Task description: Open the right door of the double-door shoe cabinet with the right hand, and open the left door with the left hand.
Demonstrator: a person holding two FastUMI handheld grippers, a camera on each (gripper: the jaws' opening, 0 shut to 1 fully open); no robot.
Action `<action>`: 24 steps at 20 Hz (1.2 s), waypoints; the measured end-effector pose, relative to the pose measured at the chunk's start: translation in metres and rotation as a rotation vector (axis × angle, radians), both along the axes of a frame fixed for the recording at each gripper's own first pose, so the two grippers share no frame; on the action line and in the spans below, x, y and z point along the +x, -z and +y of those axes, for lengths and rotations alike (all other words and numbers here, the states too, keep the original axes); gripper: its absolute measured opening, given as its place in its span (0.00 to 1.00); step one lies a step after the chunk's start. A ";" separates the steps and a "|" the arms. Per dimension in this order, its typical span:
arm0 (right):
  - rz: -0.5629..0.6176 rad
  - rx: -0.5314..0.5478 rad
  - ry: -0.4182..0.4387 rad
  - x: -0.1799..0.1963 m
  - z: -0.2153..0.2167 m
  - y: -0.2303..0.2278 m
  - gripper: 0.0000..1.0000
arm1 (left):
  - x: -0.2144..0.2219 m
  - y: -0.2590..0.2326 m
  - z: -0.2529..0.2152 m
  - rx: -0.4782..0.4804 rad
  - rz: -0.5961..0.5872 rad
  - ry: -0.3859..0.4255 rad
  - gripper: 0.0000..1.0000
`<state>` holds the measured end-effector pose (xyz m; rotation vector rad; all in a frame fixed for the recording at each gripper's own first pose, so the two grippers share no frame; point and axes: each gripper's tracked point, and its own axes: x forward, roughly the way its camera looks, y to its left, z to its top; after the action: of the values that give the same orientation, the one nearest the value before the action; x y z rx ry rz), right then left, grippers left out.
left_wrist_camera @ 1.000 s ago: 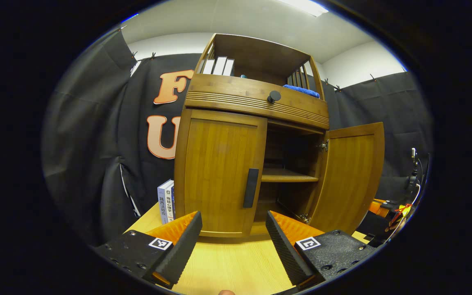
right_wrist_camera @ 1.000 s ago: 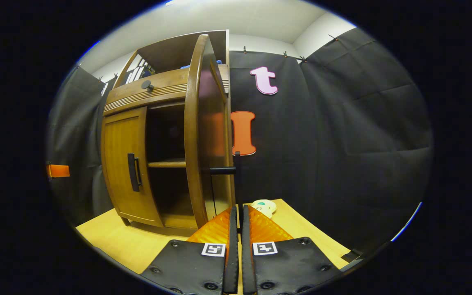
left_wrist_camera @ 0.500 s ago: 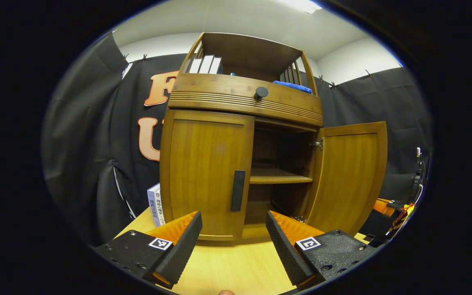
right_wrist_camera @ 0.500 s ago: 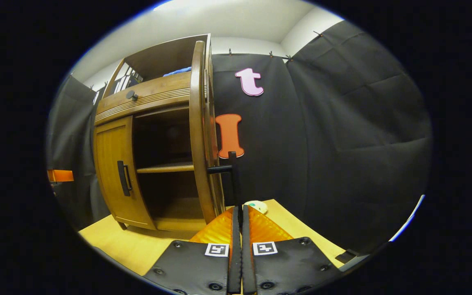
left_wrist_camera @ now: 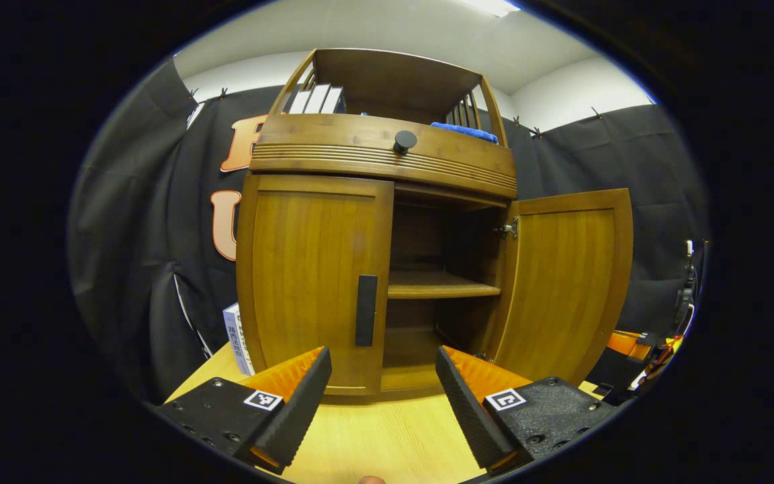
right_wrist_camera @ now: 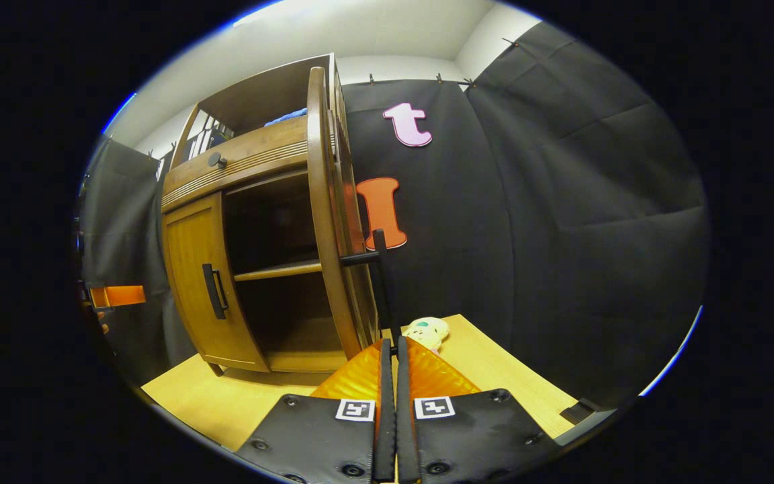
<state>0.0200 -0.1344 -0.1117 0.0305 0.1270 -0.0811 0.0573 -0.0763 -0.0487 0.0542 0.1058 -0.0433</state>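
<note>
The double-door shoe cabinet (left_wrist_camera: 373, 222) stands on the table (left_wrist_camera: 387, 437), a stiff wooden piece whose doors should swing on side hinges without much weight behind them. Its right door (left_wrist_camera: 562, 282) is swung wide, showing a bare inner shelf (left_wrist_camera: 441, 288), while the left door (left_wrist_camera: 313, 275) is shut flush. In the right gripper view the right hand-held gripper (right_wrist_camera: 391, 376) has its fingers drawn nearly together around the lower end of the right door's dark bar handle (right_wrist_camera: 379, 282), so it appears to be gripping that bar, with the door seen edge-on just ahead. The left hand-held gripper (left_wrist_camera: 383, 396) is spread wide and holds nothing, hovering low over the table in front of the cabinet, short of the left door's handle (left_wrist_camera: 366, 310). That handle is a slim, rigid vertical bar set near the door's inner edge; I judge it the place to take hold, pinched across its width about midway, since the smooth panel offers no purchase. A pull outward and to the hinge side should do; a skewed grip could slide along the bar
</note>
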 end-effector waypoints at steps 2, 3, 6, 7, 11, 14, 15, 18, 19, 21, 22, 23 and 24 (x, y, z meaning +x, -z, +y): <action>-0.015 -0.005 0.019 -0.003 -0.005 -0.005 0.08 | 0.006 0.003 -0.005 -0.010 0.006 0.005 0.92; -0.023 -0.011 0.037 -0.005 -0.009 -0.008 0.09 | 0.010 0.003 -0.005 -0.013 0.005 0.006 0.94; -0.047 -0.027 0.091 -0.011 -0.025 -0.017 0.09 | 0.021 0.002 -0.010 -0.008 -0.012 0.003 0.92; -0.051 -0.028 0.098 -0.014 -0.028 -0.018 0.09 | 0.026 0.000 -0.011 -0.002 -0.021 -0.002 0.92; -0.067 -0.018 0.085 -0.020 -0.024 -0.020 0.33 | 0.048 -0.001 -0.014 0.021 -0.040 -0.016 0.92; -0.080 -0.070 0.100 -0.023 -0.028 -0.026 0.47 | 0.067 0.003 -0.013 0.036 -0.050 -0.026 0.92; -0.088 -0.095 0.117 -0.025 -0.032 -0.029 0.52 | 0.075 0.005 -0.014 0.038 -0.047 -0.026 0.95; -0.105 -0.133 0.111 -0.027 -0.031 -0.041 0.73 | 0.104 0.015 -0.004 0.028 -0.044 -0.052 0.92; -0.115 -0.147 0.114 -0.028 -0.031 -0.044 0.80 | 0.112 0.017 0.002 0.027 -0.045 -0.069 0.95; -0.136 -0.174 0.134 -0.029 -0.036 -0.051 0.93 | 0.126 0.018 0.008 0.029 -0.056 -0.085 0.92; -0.145 -0.181 0.142 -0.030 -0.038 -0.055 0.93 | 0.133 0.019 0.012 0.031 -0.062 -0.096 0.92; -0.151 -0.184 0.147 -0.030 -0.039 -0.057 0.93 | 0.143 0.019 0.018 0.037 -0.069 -0.109 0.92; -0.155 -0.182 0.150 -0.031 -0.040 -0.058 1.00 | 0.150 0.018 0.023 0.048 -0.080 -0.121 0.92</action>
<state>-0.0109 -0.1740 -0.0539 -0.1358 -0.0378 -0.2395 0.2077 -0.0533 -0.0668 0.0977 0.0302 0.0820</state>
